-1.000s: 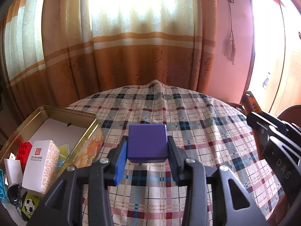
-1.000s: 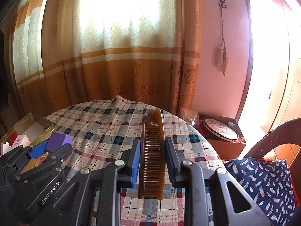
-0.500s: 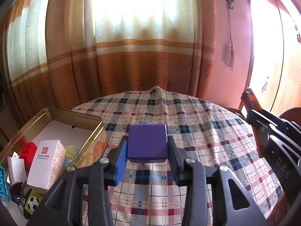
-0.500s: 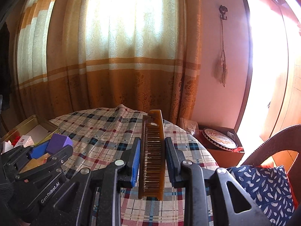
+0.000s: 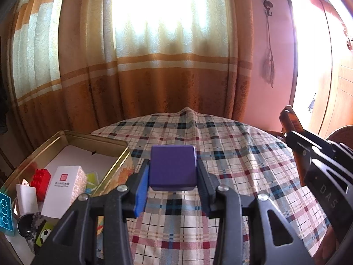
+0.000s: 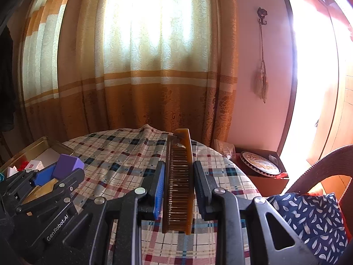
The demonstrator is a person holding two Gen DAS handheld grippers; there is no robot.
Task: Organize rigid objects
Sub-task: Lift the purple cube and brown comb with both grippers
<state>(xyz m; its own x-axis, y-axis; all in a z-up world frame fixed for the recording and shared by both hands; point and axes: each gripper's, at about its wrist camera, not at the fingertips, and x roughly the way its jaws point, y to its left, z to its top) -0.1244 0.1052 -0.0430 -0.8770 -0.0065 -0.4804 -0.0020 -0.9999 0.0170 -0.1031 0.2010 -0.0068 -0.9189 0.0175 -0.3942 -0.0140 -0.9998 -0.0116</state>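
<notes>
The open gold rectangular metal tin (image 5: 123, 154) holds a red toy brick (image 5: 40, 180) and white carton (image 5: 64, 190), while the left gripper (image 5: 173, 172) clamps a purple cube (image 5: 173, 170) above the plaid tablecloth (image 5: 231, 154) and the right gripper (image 6: 178, 183) pinches an amber plastic comb (image 6: 178, 183)

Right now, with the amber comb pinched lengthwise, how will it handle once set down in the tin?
The comb looks stiff: it juts straight past the right gripper without sagging. Flat and thin, so it should lie still, not roll. Its fine teeth might snag or chip against the tin edge.
</notes>
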